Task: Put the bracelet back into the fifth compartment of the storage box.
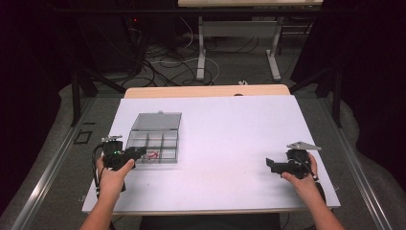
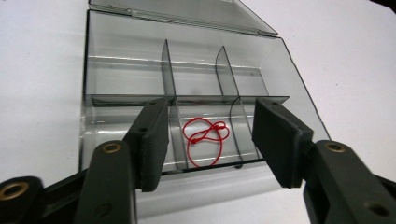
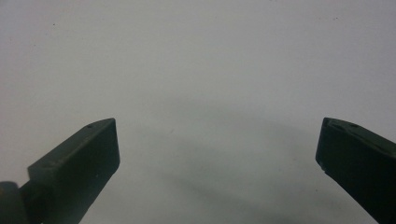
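Observation:
A clear plastic compartment box [image 1: 154, 140] lies open on the left of the white table, its lid [image 1: 157, 120] folded back. A red loop of string [image 1: 152, 155] [image 2: 206, 138] rests in the middle compartment of the box's near row. My left gripper [image 1: 139, 153] [image 2: 210, 140] hovers at the box's near edge, open, its jaws standing either side of the string's compartment with nothing held. My right gripper [image 1: 271, 164] [image 3: 217, 154] is open above bare table at the right, pointing left, nothing between its jaws.
The white table top [image 1: 225, 139] has a wooden strip along its far edge. Beyond it stand another table's legs [image 1: 201, 48] and loose cables [image 1: 163, 62] on the floor. Dark curtains close in both sides.

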Demonstrator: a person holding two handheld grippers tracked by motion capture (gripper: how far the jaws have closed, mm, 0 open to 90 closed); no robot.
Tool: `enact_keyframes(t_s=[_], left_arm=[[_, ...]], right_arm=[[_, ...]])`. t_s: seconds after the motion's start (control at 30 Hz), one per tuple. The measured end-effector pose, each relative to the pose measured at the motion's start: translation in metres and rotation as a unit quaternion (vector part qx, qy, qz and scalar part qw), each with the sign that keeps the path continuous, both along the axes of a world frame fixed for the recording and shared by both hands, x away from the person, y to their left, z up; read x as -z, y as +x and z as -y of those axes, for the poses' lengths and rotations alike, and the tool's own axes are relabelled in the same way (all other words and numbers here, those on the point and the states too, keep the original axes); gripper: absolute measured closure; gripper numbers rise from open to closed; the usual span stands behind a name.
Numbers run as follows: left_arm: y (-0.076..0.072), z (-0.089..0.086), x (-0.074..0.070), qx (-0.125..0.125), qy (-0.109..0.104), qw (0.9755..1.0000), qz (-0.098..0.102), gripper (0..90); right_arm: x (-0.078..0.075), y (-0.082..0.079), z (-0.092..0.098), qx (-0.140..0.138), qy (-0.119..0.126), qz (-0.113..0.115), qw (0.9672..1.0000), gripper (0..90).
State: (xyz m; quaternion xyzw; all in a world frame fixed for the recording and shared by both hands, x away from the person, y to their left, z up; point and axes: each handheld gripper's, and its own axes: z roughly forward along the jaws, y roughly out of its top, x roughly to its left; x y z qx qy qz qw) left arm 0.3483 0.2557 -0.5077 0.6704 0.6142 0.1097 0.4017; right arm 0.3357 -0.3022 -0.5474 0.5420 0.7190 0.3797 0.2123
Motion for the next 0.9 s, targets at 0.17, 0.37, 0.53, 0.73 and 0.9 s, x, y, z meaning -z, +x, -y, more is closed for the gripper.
enact_keyframes(t_s=[0.17, 0.37, 0.53, 0.73, 0.9], left_arm=[[-0.006, -0.004, 0.003, 0.004, 0.019, 0.9997, 0.015, 39.4], [-0.014, -0.009, 0.003, 0.009, 0.042, 0.9983, 0.040, 35.1], [-0.020, -0.017, 0.002, 0.010, 0.037, 0.9975, 0.058, 28.7], [-0.026, -0.024, 0.007, 0.006, 0.042, 0.9972, 0.062, 18.3], [-0.029, -0.030, 0.009, 0.000, 0.033, 0.9970, 0.070, 12.6]], right_arm=[[0.000, 0.000, -0.001, 0.003, 0.000, -0.001, 1.0000, 0.0], [0.000, 0.000, 0.000, 0.001, -0.001, 0.001, 1.0000, 0.0], [0.000, 0.000, 0.000, 0.000, 0.000, 0.001, 1.0000, 0.0], [0.000, 0.000, 0.001, 0.000, -0.001, 0.001, 1.0000, 0.0], [0.000, 0.000, 0.001, 0.001, 0.000, 0.001, 1.0000, 0.0]])
